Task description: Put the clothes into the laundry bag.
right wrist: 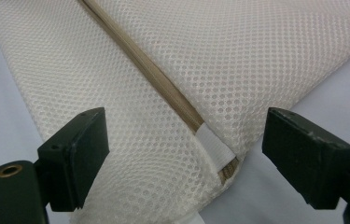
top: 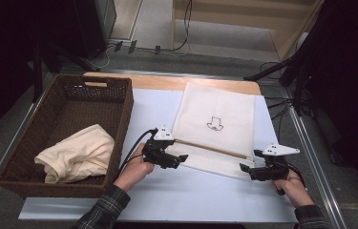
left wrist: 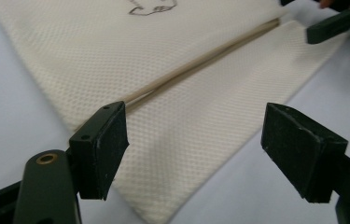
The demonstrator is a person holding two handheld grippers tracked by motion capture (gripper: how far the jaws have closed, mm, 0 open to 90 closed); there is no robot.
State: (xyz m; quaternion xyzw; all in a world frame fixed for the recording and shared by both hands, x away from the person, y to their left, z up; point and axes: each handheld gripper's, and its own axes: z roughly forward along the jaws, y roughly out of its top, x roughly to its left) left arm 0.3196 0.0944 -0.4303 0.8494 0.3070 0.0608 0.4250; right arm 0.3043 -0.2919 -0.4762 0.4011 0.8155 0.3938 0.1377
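Cream mesh bag (top: 215, 129) lies flat on the worktop's pale sheet (top: 167, 191), toward its far edge (tan zip across it). I have my left gripper (top: 174, 160) and right gripper (top: 248, 169) wide at its near corners, holding nothing.

Cream mesh-cloth bag (top: 215, 126), finely perforated and matt, with a tan woven zipper strip (right wrist: 163, 81); dark wicker basket (top: 114, 143), rough; soft cream cloth (top: 78, 152) inside; smooth pale table sheet (top: 167, 191).

The counter (top: 167, 200) is viewed from above, facing forward; the mesh laundry bag (top: 215, 124) is seen close-up from both gripper views, its zipper (left wrist: 200, 65) shared.
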